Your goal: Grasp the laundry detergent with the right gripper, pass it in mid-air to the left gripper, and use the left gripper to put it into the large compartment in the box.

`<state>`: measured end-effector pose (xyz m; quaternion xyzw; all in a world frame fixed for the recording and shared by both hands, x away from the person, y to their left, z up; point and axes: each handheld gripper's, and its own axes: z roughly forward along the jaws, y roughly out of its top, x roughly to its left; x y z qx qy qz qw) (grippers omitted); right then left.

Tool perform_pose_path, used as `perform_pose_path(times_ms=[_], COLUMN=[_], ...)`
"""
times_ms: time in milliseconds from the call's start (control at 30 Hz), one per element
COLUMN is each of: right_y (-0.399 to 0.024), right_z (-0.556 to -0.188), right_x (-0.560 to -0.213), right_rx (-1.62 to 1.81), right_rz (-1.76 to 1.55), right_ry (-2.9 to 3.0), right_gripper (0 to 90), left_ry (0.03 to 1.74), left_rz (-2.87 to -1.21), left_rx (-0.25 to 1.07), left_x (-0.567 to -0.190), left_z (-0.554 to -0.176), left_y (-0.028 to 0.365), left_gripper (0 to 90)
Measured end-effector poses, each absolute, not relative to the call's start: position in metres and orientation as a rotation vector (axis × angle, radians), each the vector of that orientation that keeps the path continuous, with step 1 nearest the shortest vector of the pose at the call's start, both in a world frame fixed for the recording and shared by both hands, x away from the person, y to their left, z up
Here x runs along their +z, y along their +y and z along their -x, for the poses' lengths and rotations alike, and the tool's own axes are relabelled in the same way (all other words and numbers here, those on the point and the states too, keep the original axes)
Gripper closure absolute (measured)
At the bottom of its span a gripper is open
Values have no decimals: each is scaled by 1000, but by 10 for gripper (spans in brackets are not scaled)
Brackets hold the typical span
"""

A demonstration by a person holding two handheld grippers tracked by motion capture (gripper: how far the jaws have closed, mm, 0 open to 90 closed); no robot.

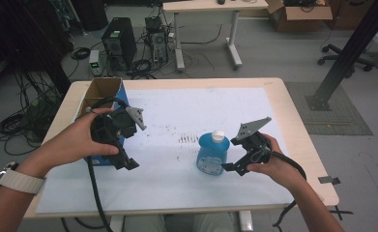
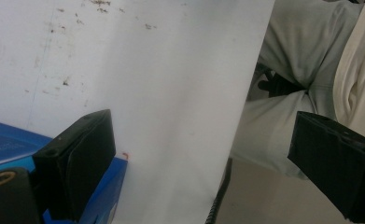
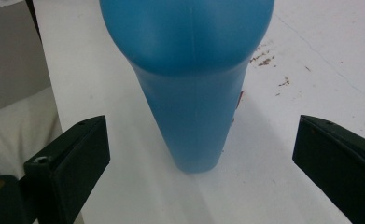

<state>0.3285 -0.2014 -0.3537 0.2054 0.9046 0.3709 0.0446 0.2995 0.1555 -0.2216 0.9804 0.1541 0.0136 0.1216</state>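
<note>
Blue bottle stands upright just before the right gripper, jaws spread wide, angled leftward.

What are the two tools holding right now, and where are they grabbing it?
Nothing yet. The right tool is open, its jaws wide on either side of the blue bottle without touching it. The left tool is open too, over the table's white sheet.

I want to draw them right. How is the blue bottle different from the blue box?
The blue bottle is rounded with a white cap, while the blue box has flat sides and an open top showing brown cardboard inside. The bottle stands near the table's middle by the right gripper; the box sits at the left edge by the left gripper. Both are blue and upright.
</note>
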Motion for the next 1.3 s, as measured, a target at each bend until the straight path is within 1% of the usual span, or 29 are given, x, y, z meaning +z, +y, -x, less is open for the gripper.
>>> perform_pose_path(times_ms=[1300], right_y=[-203], right_z=[-326], right_x=[-374], right_rx=[1288], right_rz=[-612], right_ry=[2672], right_gripper=[40], left_ry=[452], left_rz=[-2863], left_rx=[35], left_x=[-223], left_z=[-301], left_y=[155], left_gripper=[76])
